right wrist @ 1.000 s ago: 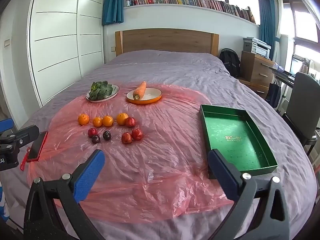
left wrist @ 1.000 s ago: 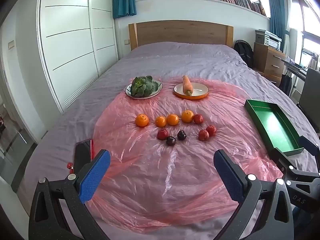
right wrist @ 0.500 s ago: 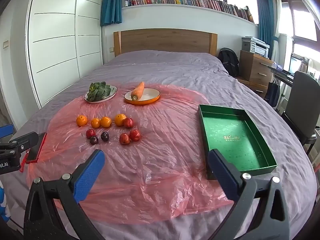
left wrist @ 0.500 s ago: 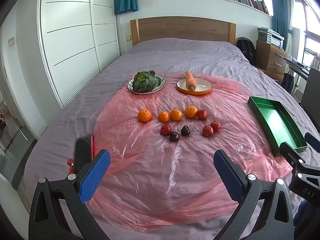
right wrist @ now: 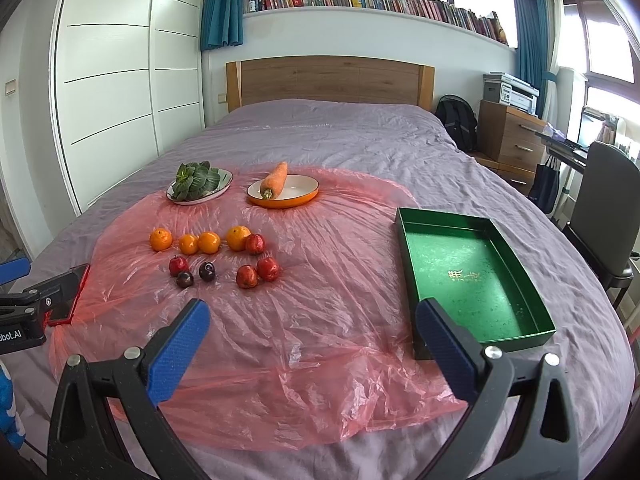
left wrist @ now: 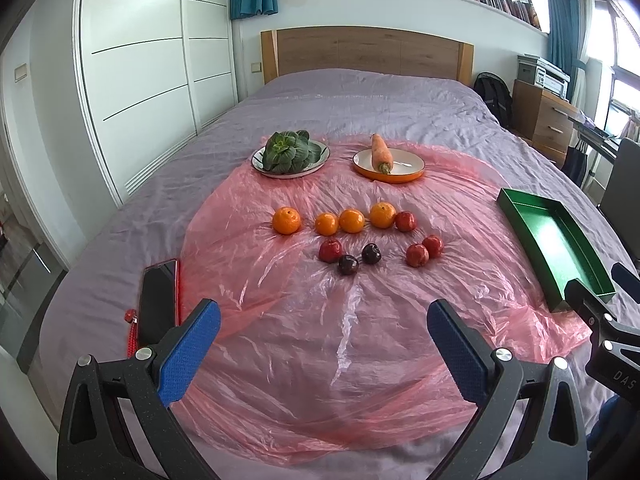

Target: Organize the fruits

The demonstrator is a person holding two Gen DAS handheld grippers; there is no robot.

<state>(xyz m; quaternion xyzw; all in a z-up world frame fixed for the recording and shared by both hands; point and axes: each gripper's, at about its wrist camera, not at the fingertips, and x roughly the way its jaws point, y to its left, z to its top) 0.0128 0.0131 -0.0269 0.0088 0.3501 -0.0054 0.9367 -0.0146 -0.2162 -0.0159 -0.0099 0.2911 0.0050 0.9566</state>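
I judge this to be the very start: nothing is picked yet, and the green tray [right wrist: 472, 276] lies bare on the bed [right wrist: 340, 132]. My left gripper [left wrist: 323, 330] hovers over the near edge of the pink plastic sheet [left wrist: 340, 320], its fingers wide apart and holding nothing. My right gripper [right wrist: 312, 326] is the same, fingers spread and unloaded, with the tray's near corner just behind its right-hand finger.

The fruits sit on the sheet at about 12 o'clock from the left gripper and 11 o'clock from the right. There is a row of four oranges [left wrist: 351, 221] with a red fruit [left wrist: 405, 221] touching the last orange, then a nearer row: one red fruit [left wrist: 330, 250], two dark plums [left wrist: 348, 265], and a touching red pair [left wrist: 417, 255]. The tray lies at 2 o'clock from the left gripper, well apart from the fruit.

Next I would reach forward with one gripper to a fruit on the edge of the group, close gently, and carry it to the tray. Round fruit on slippery plastic may roll.

Farther off, greens on a white plate [left wrist: 291, 155] and a carrot on an orange plate [left wrist: 388, 165] are vegetables; I'd leave them. A phone [left wrist: 157, 304] lies at 10 o'clock. I cannot tell whether the red fruits are apples or plums, and the gold print in the tray is illegible.
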